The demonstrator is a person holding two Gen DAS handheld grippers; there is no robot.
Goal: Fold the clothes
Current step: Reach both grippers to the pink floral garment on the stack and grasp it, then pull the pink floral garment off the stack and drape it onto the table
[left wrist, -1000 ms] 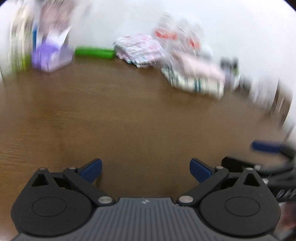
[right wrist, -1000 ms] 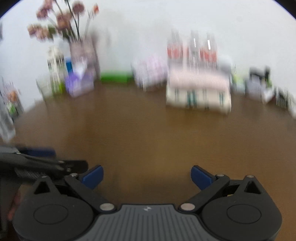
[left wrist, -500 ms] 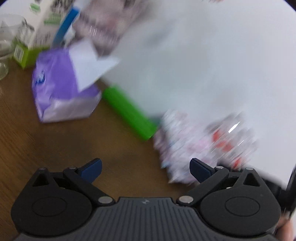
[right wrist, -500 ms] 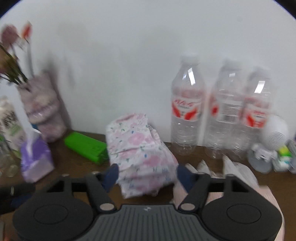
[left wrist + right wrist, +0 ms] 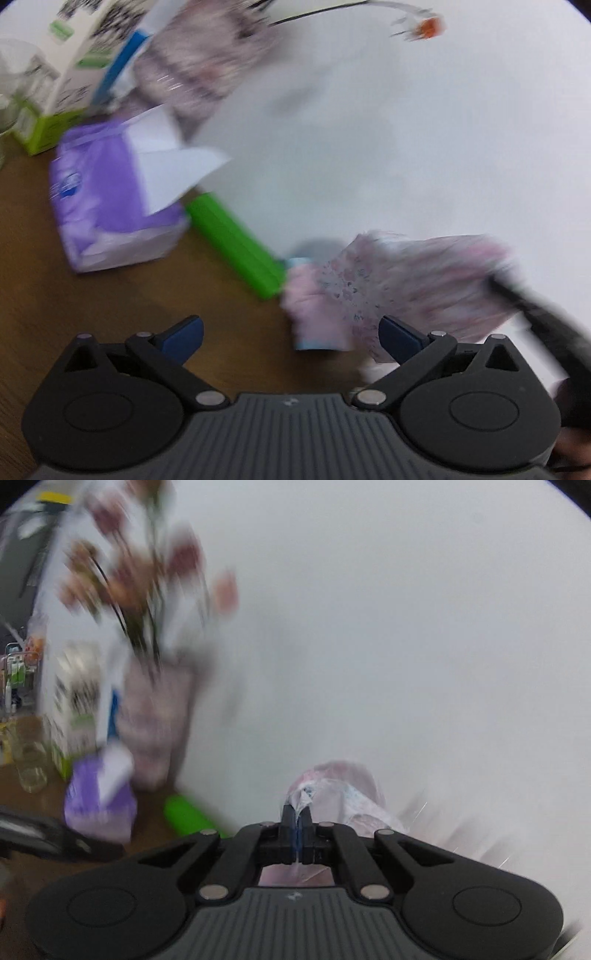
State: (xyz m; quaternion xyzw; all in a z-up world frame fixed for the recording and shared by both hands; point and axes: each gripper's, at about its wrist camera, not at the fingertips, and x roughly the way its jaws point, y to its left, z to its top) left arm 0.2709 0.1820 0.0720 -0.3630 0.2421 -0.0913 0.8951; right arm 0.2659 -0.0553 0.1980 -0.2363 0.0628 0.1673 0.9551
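Off to the far left of the left gripper (image 5: 290, 334) a green-and-white carton (image 5: 74, 74) stands at the back of the brown table (image 5: 92, 306), with a purple tissue pack (image 5: 110, 218) in front of it. A green bar (image 5: 236, 243) lies ahead of the wide-apart, empty jaws. Just ahead of the right-hand finger (image 5: 400, 339) hangs the pink floral garment (image 5: 406, 284), lifted off the table. The right gripper (image 5: 296, 818) has its jaws pressed together on an edge of that garment, which bunches right in front of the fingertips. A blurred vase of flowers (image 5: 155, 709) stands far left of them.
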